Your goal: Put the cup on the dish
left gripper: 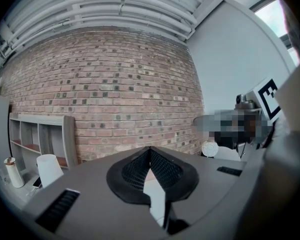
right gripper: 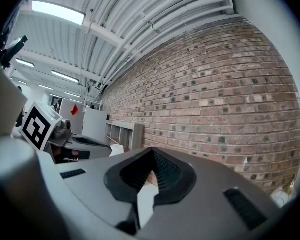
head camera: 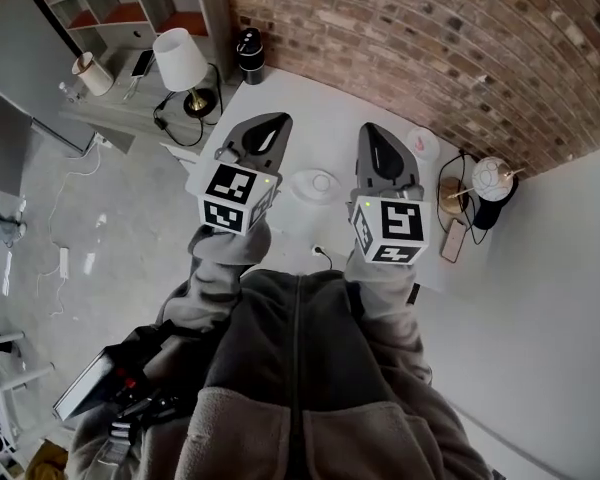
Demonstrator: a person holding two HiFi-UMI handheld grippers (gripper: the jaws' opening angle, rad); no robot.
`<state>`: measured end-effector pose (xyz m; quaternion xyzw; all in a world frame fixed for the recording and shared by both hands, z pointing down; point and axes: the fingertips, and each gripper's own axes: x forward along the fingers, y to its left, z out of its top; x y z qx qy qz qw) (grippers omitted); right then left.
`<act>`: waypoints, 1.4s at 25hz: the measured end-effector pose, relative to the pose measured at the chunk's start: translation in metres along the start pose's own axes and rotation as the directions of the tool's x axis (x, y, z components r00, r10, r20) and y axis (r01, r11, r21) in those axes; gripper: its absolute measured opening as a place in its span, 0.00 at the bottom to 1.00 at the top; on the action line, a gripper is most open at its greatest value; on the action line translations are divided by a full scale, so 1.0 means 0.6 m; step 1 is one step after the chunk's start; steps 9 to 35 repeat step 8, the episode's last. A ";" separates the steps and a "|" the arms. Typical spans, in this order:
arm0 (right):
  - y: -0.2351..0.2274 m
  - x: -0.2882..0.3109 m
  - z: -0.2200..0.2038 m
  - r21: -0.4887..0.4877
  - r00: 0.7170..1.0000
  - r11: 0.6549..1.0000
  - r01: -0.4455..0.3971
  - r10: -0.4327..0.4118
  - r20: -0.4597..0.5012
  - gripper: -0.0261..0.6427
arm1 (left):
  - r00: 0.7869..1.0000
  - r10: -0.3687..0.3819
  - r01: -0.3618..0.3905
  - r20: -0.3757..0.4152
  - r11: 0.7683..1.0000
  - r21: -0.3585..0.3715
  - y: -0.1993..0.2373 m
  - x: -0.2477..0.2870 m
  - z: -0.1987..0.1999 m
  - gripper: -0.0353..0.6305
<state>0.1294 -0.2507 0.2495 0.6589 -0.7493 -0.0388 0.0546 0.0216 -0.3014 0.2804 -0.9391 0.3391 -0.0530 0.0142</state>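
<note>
- Grey-bodied left gripper (head camera: 267, 134) with black jaw pads: state and position?
- Jaws are brought fully together, tip to tip. Nothing sits between them in the left gripper view, where only brick wall shows past the tips. In the head view this gripper lies just left of the white round dish (head camera: 313, 184).
- Grey-bodied right gripper (head camera: 374, 134): same check.
- Jaws are likewise pressed together with nothing between them. It lies just right of the dish, so the dish shows between the two grippers. Neither gripper touches it.
- Locate the task items.
- The dish rests on the white tabletop (head camera: 310, 118). A small raised white shape sits at its centre, and what that shape is cannot be made out. The pale pink round cup (head camera: 423, 144) stands on the same tabletop to the right of the dish and farther back, apart from it.
- Other items?
- A black cylindrical container (head camera: 250, 56) stands behind and left of the dish. A white-shaded lamp (head camera: 180, 60) on a brass base stands farther left of the dish.
</note>
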 end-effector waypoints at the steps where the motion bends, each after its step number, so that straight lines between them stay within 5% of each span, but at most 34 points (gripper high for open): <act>1: 0.003 0.000 0.000 -0.001 1.000 1.000 0.000 0.000 -0.001 0.04 | 1.000 -0.002 0.002 -0.002 1.000 -0.002 0.001 -0.001 -0.002 0.06; 35: 0.003 -0.003 -0.003 -0.007 1.000 1.000 0.012 -0.012 -0.004 0.04 | 1.000 -0.017 0.017 -0.009 1.000 -0.010 -0.002 0.002 -0.013 0.06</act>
